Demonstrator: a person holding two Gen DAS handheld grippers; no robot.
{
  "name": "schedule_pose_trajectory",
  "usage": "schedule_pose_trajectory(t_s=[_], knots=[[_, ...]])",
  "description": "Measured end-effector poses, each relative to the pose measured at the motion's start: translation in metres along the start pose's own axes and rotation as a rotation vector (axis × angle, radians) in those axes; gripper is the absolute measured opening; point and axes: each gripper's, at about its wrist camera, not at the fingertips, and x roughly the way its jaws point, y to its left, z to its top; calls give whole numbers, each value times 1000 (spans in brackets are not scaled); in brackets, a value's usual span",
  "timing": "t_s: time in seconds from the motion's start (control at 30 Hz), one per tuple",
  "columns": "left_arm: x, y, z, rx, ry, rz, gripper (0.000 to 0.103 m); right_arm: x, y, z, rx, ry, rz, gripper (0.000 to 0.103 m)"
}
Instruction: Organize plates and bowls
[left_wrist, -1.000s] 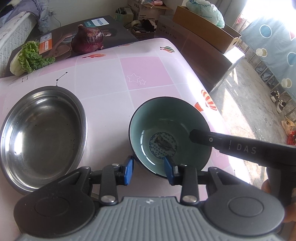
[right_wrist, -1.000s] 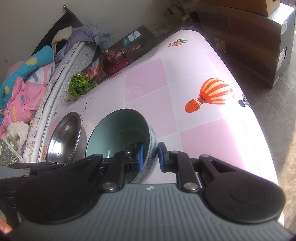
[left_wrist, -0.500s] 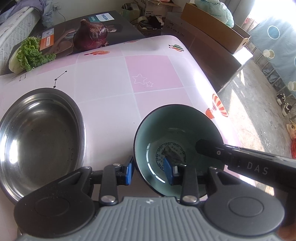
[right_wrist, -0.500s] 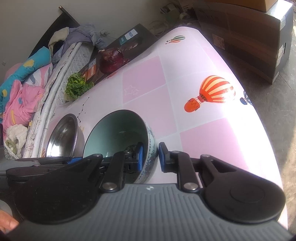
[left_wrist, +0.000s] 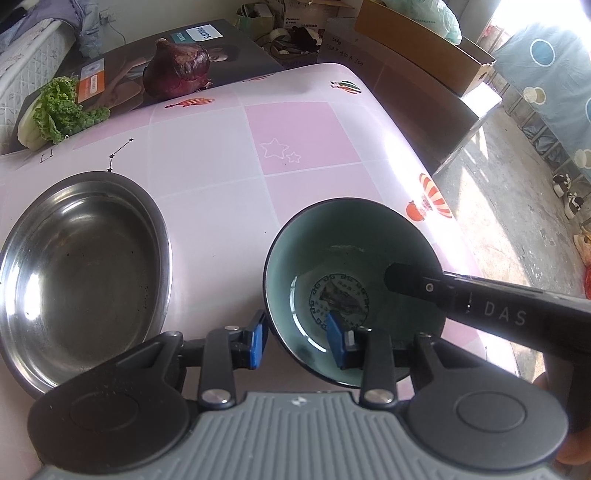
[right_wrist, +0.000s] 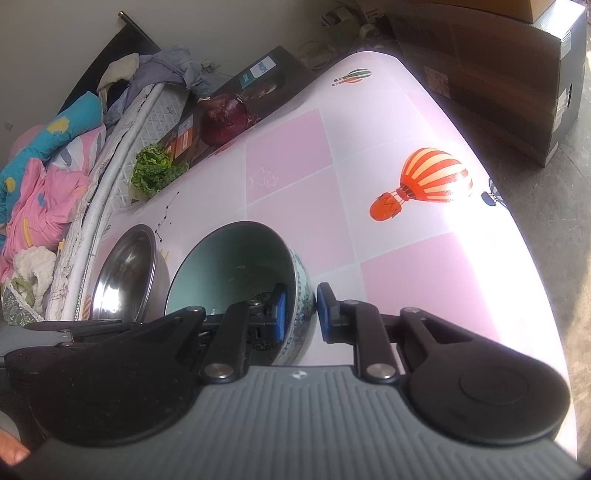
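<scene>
On the near right part of the pink table (left_wrist: 207, 221) sits the ceramic bowl (left_wrist: 354, 258), green inside, blue-patterned outside, upright; the steel bowl (left_wrist: 81, 266) lies just beside it to the left, apart. Right gripper (right_wrist: 298, 312): jaws nearly together, clamped on the ceramic bowl's right wall, one pad inside, one outside. Left gripper (left_wrist: 297, 341): jaws straddle the bowl's near rim, right pad inside, left pad outside with a visible gap, so partly apart, not pressing. Step in hand, by my reading: securing the ceramic bowl for a lift. Next move likely calls for a level rise and a carry leftward, nesting it inside the steel bowl. Onion (left_wrist: 177, 68) and lettuce (left_wrist: 61, 110) rest far left, uninvolved.
</scene>
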Motion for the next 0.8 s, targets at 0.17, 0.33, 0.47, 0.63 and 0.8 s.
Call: schedule_pose_trajectory(t_s=[0.17,0.33,0.47,0.63,0.8], knots=[[11,3,3,-13,19,25,35,1,-3,-1,22,5,12,19],[14,8,2,-24,21,19,27,1,-4,-6,22,15,27,21],[11,4,-1,-6,21,24,23,1,-3,-9,9,14,22,22],[7,0,-9,14,34,6,27,3,-3,-7,-3,8,17,20],[6,-5,-11,37,38,7,32,7,-3,-5,2,11,17,19]])
